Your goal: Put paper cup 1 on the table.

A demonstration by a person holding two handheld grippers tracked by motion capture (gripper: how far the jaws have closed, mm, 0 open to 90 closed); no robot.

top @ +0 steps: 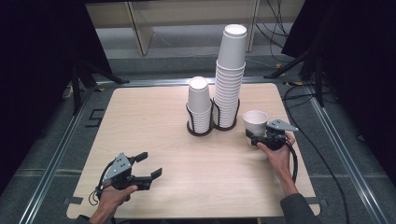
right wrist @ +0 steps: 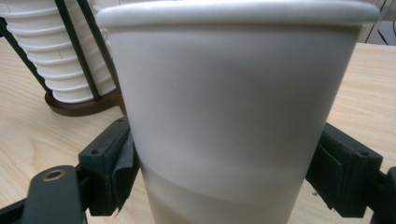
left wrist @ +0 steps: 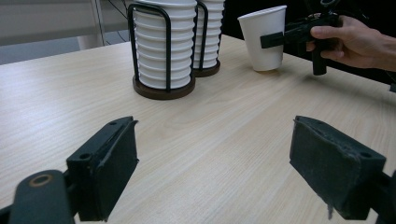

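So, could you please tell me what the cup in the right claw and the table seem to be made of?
Cup: apparently paper, matt white, with a rolled rim. Table: looks like light wood or wood-look laminate, given its smooth, pale grain.

Right claw point(left wrist: 273, 39) grips white cup point(left wrist: 264, 39) upright.

My left gripper point(top: 148, 164) sits low at the near left, level, jaws spread with nothing between them. My right gripper point(top: 252, 135), far right, level, has its jaws clamped on a load.
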